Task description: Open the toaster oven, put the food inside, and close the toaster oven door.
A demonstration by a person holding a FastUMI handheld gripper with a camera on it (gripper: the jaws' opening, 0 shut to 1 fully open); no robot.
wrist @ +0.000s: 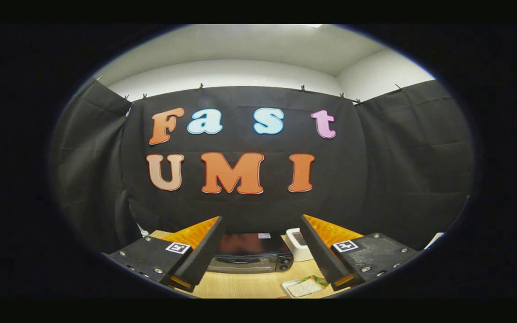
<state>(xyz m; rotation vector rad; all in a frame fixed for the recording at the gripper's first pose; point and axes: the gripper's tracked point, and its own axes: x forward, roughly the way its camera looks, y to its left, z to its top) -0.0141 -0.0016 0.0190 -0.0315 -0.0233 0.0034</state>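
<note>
Black cloth point(375, 179) hangs as the booth's wall on three sides: a broad panel at the far end, and a panel angling toward the viewer on the left and on the right. The cloth shows faint fold lines and creases, and small clips point(303, 88) pin its upper edge along a line. Above that edge rise plain white room walls point(222, 72), meeting in a corner at the far right, with a white ceiling point(258, 40) over them. A bright patch of light point(314, 26) sits on the ceiling. Low and near, a pale wood-grain tabletop point(249, 282) runs back to the foot of the far cloth panel.
</note>
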